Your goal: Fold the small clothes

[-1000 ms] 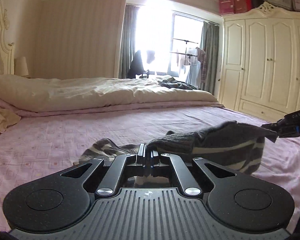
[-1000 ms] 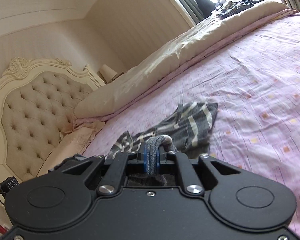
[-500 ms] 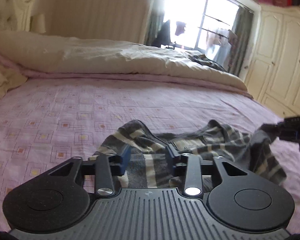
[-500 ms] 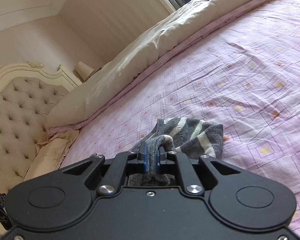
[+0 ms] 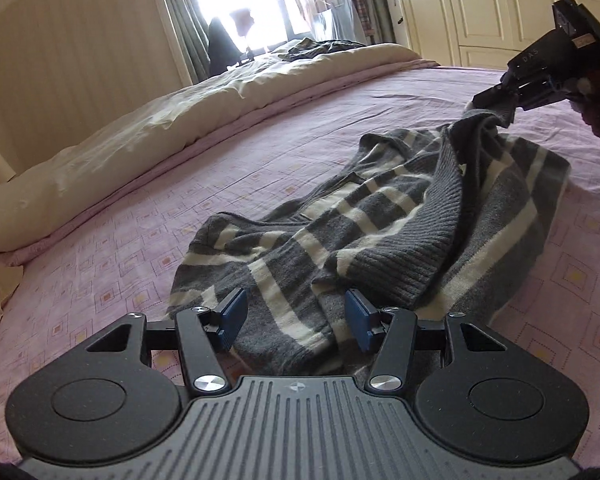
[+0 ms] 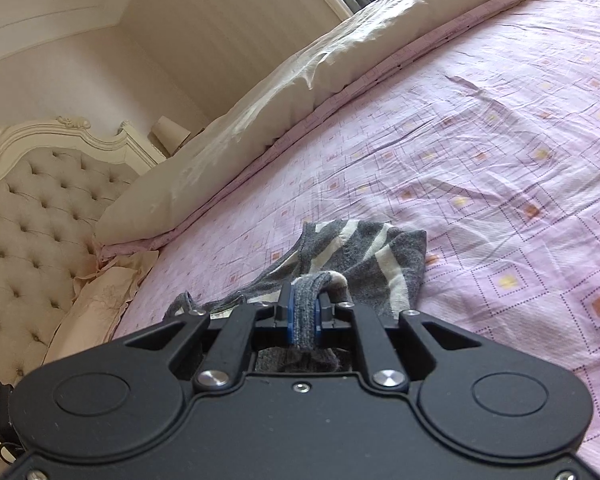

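Observation:
A grey and white striped knit sweater (image 5: 380,232) lies crumpled on the pink patterned bed sheet (image 5: 148,216). My left gripper (image 5: 296,314) is open, its blue pads on either side of the sweater's near edge, holding nothing. My right gripper (image 6: 305,312) is shut on a fold of the sweater (image 6: 364,264). In the left wrist view the right gripper (image 5: 496,98) pinches the sweater's far right corner and holds it slightly raised off the bed.
A cream duvet (image 5: 180,120) lies rolled along the far side of the bed. A tufted headboard (image 6: 40,216) and cream pillow (image 6: 96,304) are at the left. White wardrobes (image 5: 500,8) and a window with hanging clothes (image 5: 300,0) stand beyond the bed.
My left gripper has opened and let go of the sweater, which dropped onto the sheet. My right gripper keeps its grip and has lowered towards the bed.

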A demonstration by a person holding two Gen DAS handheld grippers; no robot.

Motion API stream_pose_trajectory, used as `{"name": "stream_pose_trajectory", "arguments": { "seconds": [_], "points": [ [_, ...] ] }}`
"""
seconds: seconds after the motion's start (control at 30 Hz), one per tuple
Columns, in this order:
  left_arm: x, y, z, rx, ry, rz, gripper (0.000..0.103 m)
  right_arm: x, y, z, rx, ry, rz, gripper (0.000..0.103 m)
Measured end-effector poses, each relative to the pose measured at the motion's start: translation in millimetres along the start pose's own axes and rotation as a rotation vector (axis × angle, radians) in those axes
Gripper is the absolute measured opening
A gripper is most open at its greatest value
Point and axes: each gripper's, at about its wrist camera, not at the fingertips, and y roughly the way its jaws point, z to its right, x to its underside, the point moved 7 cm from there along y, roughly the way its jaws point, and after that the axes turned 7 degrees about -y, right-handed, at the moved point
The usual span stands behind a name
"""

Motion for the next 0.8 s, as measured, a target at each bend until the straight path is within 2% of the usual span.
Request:
{"name": "stream_pose_trajectory", "arguments": {
  "seconds": [0.13,0.23,0.43,0.47,0.53,0.57,0.63,0.8],
  "points": [
    [-1,6,11,0.012,0.084,-0.021,0.052,4,4,1,-0.007,0.01,-0.008,0.019],
    [-10,14,29,0.047,0.171,-0.002,0.052,6,5,2,-0.011,0.025,-0.013,0.019],
    [-31,28,45,0.064,0.178,0.073,0.053,9,6,3,-0.01,0.026,-0.016,0.019],
    [-33,29,45,0.072,0.161,0.082,0.05,9,6,3,-0.012,0.026,-0.017,0.019],
    [-36,28,44,0.135,0.092,0.089,0.034,10,5,2,-0.013,0.026,-0.016,0.019],
    [-37,27,42,0.161,0.047,0.092,0.022,10,5,2,-0.015,0.025,-0.016,0.019],
    [-39,24,36,0.182,-0.073,0.116,0.008,11,5,0,-0.017,0.019,-0.017,0.019],
    [-43,2,12,0.135,-0.33,0.198,0.005,10,-5,-8,-0.021,0.008,0.008,0.019]
  ]
}}
